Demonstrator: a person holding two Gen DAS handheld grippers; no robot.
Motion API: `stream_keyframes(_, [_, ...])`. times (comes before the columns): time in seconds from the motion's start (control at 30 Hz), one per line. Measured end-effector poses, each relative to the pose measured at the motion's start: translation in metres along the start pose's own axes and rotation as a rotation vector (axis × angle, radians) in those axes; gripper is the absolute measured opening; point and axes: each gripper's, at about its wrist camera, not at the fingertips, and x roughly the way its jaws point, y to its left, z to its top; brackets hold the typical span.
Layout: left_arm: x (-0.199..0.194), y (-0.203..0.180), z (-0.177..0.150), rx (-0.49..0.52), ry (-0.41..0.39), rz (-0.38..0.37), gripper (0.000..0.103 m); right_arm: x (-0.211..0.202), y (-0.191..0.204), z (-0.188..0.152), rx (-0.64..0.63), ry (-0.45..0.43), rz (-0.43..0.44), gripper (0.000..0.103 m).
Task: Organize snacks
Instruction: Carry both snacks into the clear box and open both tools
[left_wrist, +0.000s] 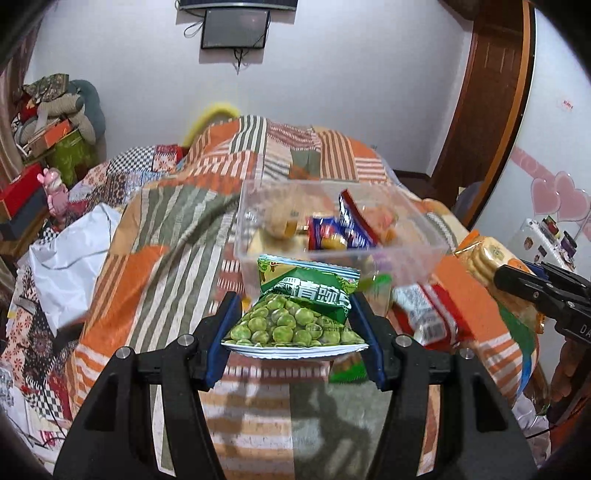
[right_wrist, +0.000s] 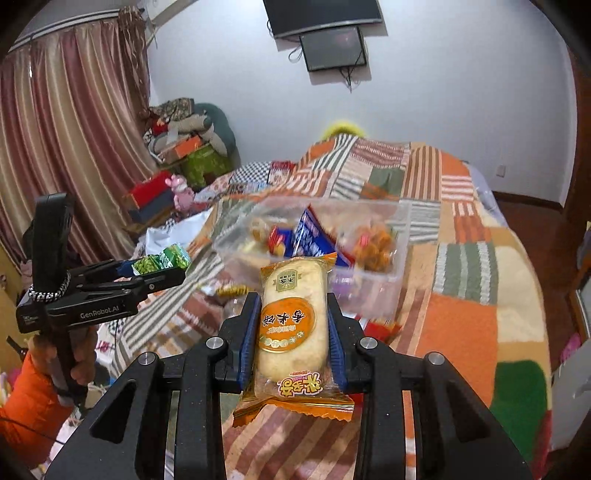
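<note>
On a bed (left_wrist: 177, 229) spread with a patchwork quilt, we hold two snacks up before a clear plastic box (left_wrist: 332, 225). Our left gripper (left_wrist: 295, 328) has its jaws closed on a green pea packet (left_wrist: 295, 314), which lies crosswise between the blue pads (left_wrist: 219, 343), its printed face up and its sealed ends jutting forward towards the box and back towards the camera. Our right gripper (right_wrist: 293, 332) has its jaws pressed against both long sides of an orange rice cracker packet (right_wrist: 291, 328), which runs lengthwise between them, one crimped end hanging out behind the fingers and the other pointing at the box. The box sits on the quilt just beyond both packets and already holds several wrapped snacks, among them a blue packet (right_wrist: 314, 236) standing tilted. More loose packets (left_wrist: 428, 314) lie on the quilt beside the box. From the right wrist, we see the left gripper off to the left with the green packet at its tip
</note>
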Motion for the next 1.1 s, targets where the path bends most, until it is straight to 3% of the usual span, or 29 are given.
stream_keyframes(0.57, [0.027, -0.02, 0.064, 0.035, -0.08, -0.029, 0.059, 0.011, -0.027, 0.044, 0.03, -0.095, -0.053, 0.03])
stream_keyframes(0.83, [0.052, -0.02, 0.088, 0.029, -0.087, -0.027, 0.059, 0.034, -0.045, 0.056, 0.075, -0.089, -0.061, 0.03])
stream_keyframes(1.1, [0.092, -0.015, 0.104, 0.016, -0.039, -0.02, 0.059, 0.062, -0.056, 0.063, 0.093, -0.05, -0.061, 0.03])
